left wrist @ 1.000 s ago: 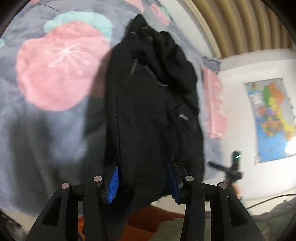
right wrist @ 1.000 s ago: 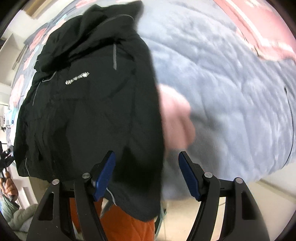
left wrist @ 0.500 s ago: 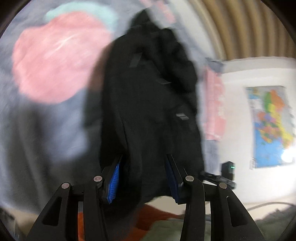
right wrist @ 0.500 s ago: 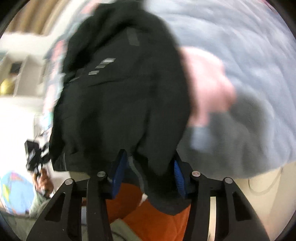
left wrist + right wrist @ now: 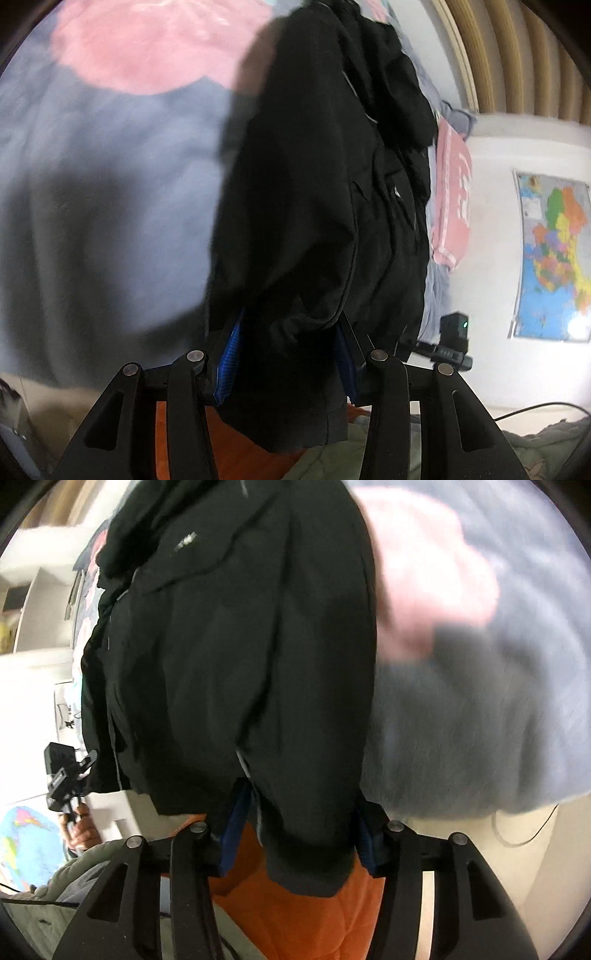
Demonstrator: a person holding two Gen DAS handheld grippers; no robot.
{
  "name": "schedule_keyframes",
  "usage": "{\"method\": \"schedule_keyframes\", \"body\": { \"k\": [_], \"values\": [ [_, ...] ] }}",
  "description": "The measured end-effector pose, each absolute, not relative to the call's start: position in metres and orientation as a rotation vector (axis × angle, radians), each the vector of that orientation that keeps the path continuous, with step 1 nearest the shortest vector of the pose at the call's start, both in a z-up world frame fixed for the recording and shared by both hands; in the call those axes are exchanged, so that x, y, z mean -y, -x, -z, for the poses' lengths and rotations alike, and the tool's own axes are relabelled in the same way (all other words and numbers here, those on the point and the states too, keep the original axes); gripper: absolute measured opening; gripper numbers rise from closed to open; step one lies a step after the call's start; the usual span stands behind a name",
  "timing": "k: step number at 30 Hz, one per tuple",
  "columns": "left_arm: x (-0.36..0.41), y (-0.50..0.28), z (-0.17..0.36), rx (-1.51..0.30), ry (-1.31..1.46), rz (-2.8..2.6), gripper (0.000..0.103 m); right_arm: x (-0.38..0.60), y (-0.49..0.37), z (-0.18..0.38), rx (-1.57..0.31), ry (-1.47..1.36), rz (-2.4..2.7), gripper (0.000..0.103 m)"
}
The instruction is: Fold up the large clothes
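Observation:
A large black jacket lies lengthwise on a grey-blue blanket with pink patches. My left gripper is shut on the jacket's near hem; the blue pads press bunched cloth between them. The jacket fills the right wrist view, with a small silver logo near its top. My right gripper is shut on the hem at the other side, and a fold hangs down over the jaws. The blanket shows to its right.
Orange cloth and grey-green padded fabric lie below the grippers. A world map hangs on the white wall. A small black device with a green light stands at the right. A hand holds a black camera rig.
My right gripper went from open beside the hem to shut on it. Both grippers have pulled the hem closer, so the jacket now looms larger in both views.

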State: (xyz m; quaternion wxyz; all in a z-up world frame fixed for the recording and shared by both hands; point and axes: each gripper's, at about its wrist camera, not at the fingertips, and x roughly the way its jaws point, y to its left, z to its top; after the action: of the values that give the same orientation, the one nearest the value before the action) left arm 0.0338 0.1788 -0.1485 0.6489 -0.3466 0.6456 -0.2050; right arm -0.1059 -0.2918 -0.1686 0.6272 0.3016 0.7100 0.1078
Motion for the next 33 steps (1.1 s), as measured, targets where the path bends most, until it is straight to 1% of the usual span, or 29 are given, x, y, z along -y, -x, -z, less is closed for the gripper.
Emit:
{"method": "schedule_keyframes", "body": {
  "k": [3, 5, 6, 7, 9, 12, 14, 15, 16, 17, 18, 19, 20, 21, 27, 30, 33],
  "values": [
    [-0.187, -0.034, 0.141, -1.46, 0.805, 0.459, 0.045, 0.287, 0.103, 0.161, -1.604, -0.715, -0.266, 0.057],
    [-0.194, -0.036, 0.131, -1.426, 0.832, 0.464, 0.053, 0.284, 0.097, 0.159, -1.585, -0.744, -0.294, 0.057],
    [-0.199, -0.038, 0.127, -1.431, 0.832, 0.446, 0.07, 0.28, 0.092, 0.157, -1.582, -0.736, -0.302, 0.057],
    [-0.202, -0.04, 0.126, -1.44, 0.821, 0.426, 0.078, 0.276, 0.087, 0.156, -1.585, -0.724, -0.309, 0.057],
    [-0.202, -0.044, 0.127, -1.457, 0.773, 0.423, 0.078, 0.272, 0.081, 0.159, -1.601, -0.714, -0.32, 0.057],
    [-0.193, -0.047, 0.145, -1.56, 0.669, 0.387, 0.078, 0.267, 0.075, 0.163, -1.615, -0.685, -0.316, 0.058],
    [-0.186, -0.044, 0.16, -1.616, 0.616, 0.363, 0.074, 0.267, 0.073, 0.162, -1.601, -0.668, -0.307, 0.057],
    [-0.184, -0.043, 0.163, -1.624, 0.6, 0.356, 0.055, 0.266, 0.074, 0.159, -1.595, -0.647, -0.299, 0.053],
    [-0.182, -0.041, 0.164, -1.624, 0.572, 0.345, 0.029, 0.263, 0.074, 0.154, -1.581, -0.623, -0.301, 0.05],
    [-0.182, -0.04, 0.164, -1.617, 0.581, 0.351, 0.024, 0.266, 0.076, 0.15, -1.568, -0.608, -0.306, 0.04],
    [-0.182, -0.041, 0.162, -1.6, 0.608, 0.362, 0.019, 0.266, 0.076, 0.142, -1.547, -0.592, -0.316, 0.037],
    [-0.183, -0.043, 0.156, -1.568, 0.618, 0.365, 0.017, 0.264, 0.074, 0.133, -1.523, -0.573, -0.323, 0.035],
    [-0.182, -0.046, 0.151, -1.551, 0.609, 0.359, 0.016, 0.264, 0.073, 0.127, -1.508, -0.562, -0.327, 0.028],
    [-0.182, -0.049, 0.145, -1.534, 0.602, 0.352, 0.016, 0.263, 0.069, 0.117, -1.484, -0.552, -0.338, 0.026],
    [-0.195, -0.087, 0.094, -1.357, 0.684, 0.389, 0.016, 0.274, 0.041, 0.07, -1.364, -0.543, -0.368, 0.025],
    [-0.193, -0.105, 0.066, -1.279, 0.679, 0.427, 0.016, 0.285, 0.025, 0.052, -1.308, -0.564, -0.358, 0.025],
    [-0.195, -0.121, 0.044, -1.229, 0.69, 0.459, 0.016, 0.299, 0.01, 0.038, -1.251, -0.602, -0.34, 0.025]
  ]
}}
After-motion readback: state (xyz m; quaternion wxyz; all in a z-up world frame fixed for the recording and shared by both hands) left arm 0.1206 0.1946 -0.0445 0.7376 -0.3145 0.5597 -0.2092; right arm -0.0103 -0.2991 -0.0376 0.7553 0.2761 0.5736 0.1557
